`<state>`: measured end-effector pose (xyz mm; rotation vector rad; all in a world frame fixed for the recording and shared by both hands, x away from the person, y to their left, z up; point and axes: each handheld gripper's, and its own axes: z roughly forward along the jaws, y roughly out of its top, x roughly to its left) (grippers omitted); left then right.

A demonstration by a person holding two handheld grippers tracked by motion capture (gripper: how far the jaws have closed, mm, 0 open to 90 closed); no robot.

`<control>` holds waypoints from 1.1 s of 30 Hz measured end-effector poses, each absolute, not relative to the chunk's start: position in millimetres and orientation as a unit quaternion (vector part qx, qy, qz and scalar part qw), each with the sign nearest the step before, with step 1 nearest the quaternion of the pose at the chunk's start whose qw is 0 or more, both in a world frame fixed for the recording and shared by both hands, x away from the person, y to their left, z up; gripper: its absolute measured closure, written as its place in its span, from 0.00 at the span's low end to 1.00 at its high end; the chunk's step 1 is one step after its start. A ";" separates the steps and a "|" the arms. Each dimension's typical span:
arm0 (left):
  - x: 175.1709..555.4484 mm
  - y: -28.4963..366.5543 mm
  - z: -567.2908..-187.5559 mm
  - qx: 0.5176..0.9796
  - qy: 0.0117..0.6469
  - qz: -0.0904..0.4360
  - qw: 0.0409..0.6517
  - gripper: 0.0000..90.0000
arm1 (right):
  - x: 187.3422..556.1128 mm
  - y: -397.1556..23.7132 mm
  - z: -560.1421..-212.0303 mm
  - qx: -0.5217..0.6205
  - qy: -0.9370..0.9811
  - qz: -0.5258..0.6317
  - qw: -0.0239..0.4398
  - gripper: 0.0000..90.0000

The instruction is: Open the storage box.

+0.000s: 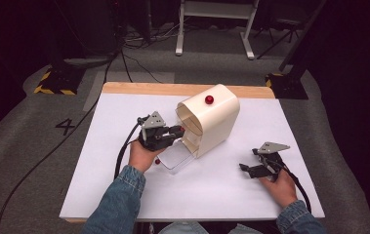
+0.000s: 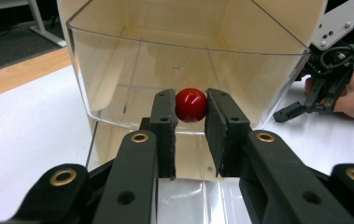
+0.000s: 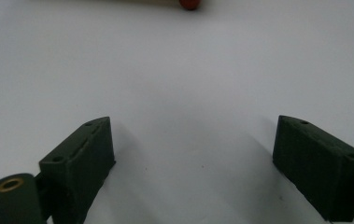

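The left gripper [image 2: 191, 121] pinches a small red ball [image 2: 191, 105] at the mouth of a cream box [image 1: 214, 119], just over its clear drawer [image 2: 184, 84]. It looks like the ball goes inside next, so the jaws must let go there. The right gripper [image 1: 256, 169] rests spread wide on the white worktop [image 1: 124, 195].

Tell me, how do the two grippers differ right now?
The left gripper is shut on a red ball at the open front of the cream box; the right gripper is open and holds nothing. The left one is raised at the box, the right one sits low over the white table. Both have black jaws.
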<state>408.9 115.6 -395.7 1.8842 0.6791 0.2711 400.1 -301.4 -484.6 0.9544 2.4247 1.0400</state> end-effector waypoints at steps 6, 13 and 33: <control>398.0 126.9 -393.8 0.790 0.286 0.120 0.529 0.82 | 399.9 -301.4 -484.5 0.334 0.852 0.367 0.167 0.15; 385.1 141.4 -393.4 0.788 0.291 0.125 0.528 0.82 | 400.3 -301.8 -484.5 0.333 0.853 0.368 0.163 0.16; 369.7 164.5 -398.9 0.782 0.299 0.118 0.534 0.77 | 400.8 -302.1 -484.5 0.335 0.852 0.369 0.160 0.16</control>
